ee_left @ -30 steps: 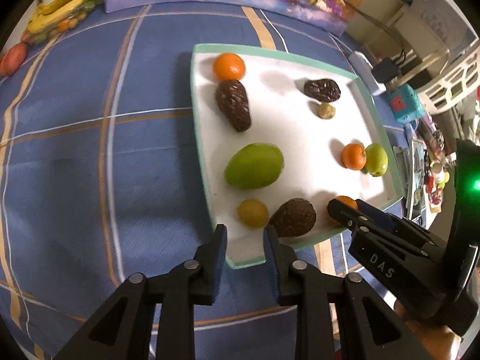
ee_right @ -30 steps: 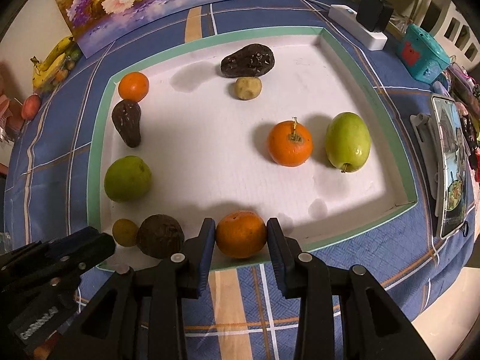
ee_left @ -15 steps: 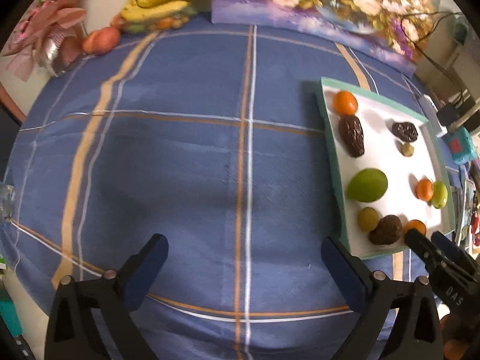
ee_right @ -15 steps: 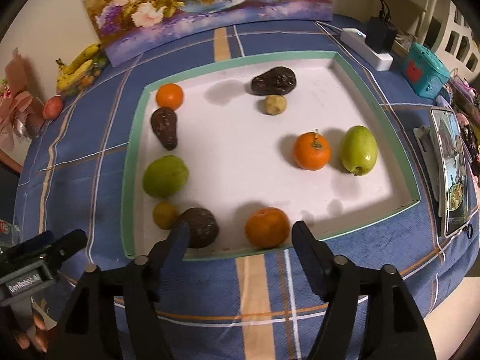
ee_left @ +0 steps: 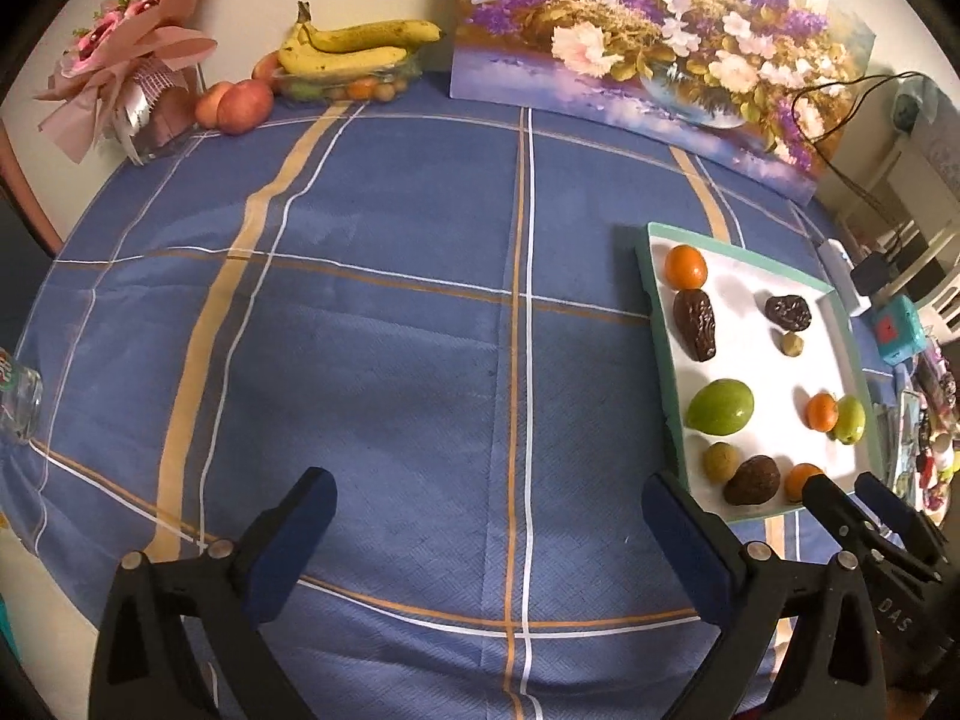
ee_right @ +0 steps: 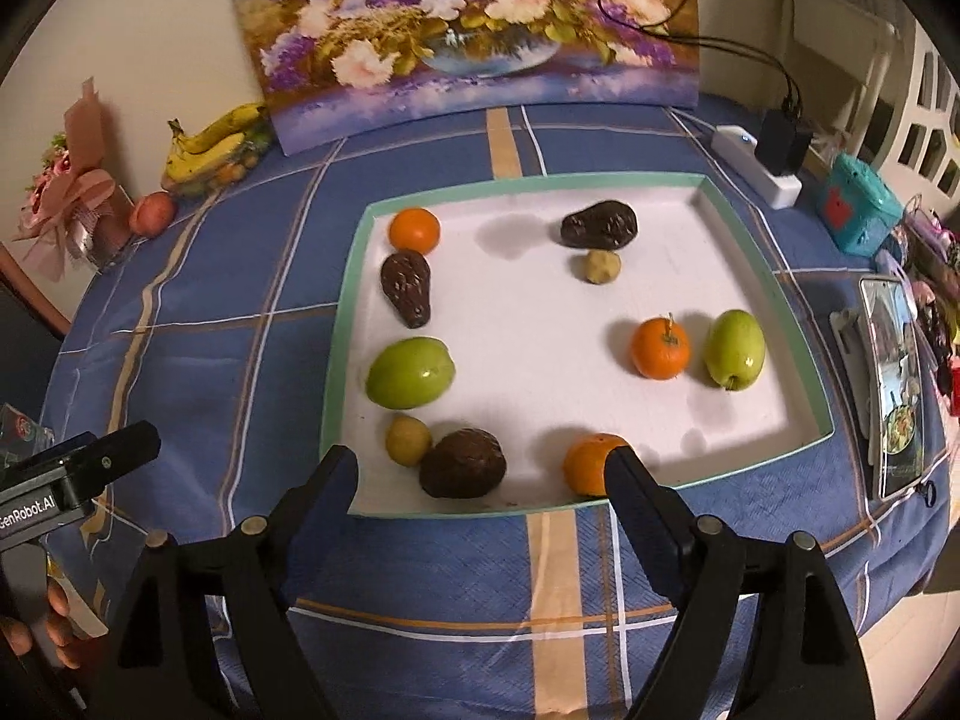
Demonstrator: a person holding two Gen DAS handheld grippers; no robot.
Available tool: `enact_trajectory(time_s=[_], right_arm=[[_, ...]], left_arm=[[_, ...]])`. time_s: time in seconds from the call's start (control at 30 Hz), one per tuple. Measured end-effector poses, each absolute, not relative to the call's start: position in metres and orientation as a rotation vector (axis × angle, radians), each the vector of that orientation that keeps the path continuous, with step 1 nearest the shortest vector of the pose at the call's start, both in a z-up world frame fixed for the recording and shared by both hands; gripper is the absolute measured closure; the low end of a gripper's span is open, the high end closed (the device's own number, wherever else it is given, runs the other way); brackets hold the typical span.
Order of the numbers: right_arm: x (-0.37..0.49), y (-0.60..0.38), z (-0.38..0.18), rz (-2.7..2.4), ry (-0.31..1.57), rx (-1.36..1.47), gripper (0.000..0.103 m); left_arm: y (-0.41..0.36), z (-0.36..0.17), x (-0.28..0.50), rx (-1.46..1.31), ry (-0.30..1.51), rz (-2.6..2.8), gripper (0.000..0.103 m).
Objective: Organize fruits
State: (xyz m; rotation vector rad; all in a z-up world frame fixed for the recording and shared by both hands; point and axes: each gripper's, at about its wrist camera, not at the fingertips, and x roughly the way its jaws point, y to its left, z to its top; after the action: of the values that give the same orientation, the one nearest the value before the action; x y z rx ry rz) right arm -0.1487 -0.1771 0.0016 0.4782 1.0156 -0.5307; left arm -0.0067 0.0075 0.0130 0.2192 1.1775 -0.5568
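A white tray with a teal rim (ee_right: 345, 324) (ee_left: 654, 306) lies on the blue checked tablecloth. It holds three oranges (ee_right: 659, 348), two green fruits (ee_right: 411, 372), three dark avocados (ee_right: 462, 463) and two small yellow fruits (ee_right: 408, 439). My right gripper (ee_right: 483, 474) is open and empty, above the tray's near edge, with one orange (ee_right: 585, 462) beside its right finger. My left gripper (ee_left: 489, 504) is open wide and empty over bare cloth, left of the tray. The right gripper's fingers (ee_left: 840, 510) show at the tray's near corner in the left wrist view.
Bananas (ee_left: 354, 45), apples (ee_left: 243, 105) and a pink bouquet (ee_left: 126, 66) stand at the back left. A flower painting (ee_left: 660, 42) leans on the wall. A power strip (ee_right: 759, 171), a teal box (ee_right: 858, 210) and a phone (ee_right: 894, 378) lie right of the tray.
Both grippers have opened wide and pulled back from the tray. The right gripper let go of the orange, which stays at the tray's near edge. The left gripper swung left over the cloth.
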Motion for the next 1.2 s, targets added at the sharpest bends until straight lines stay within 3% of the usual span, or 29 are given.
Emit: enact_trajectory(time_s=[1.2], right_arm=[[-0.148, -0.17, 0.009, -0.53, 0.994, 0.445, 0.018]], left_arm=[[-0.007, 0.02, -0.029, 0.429, 1.089, -0.44, 0.0]])
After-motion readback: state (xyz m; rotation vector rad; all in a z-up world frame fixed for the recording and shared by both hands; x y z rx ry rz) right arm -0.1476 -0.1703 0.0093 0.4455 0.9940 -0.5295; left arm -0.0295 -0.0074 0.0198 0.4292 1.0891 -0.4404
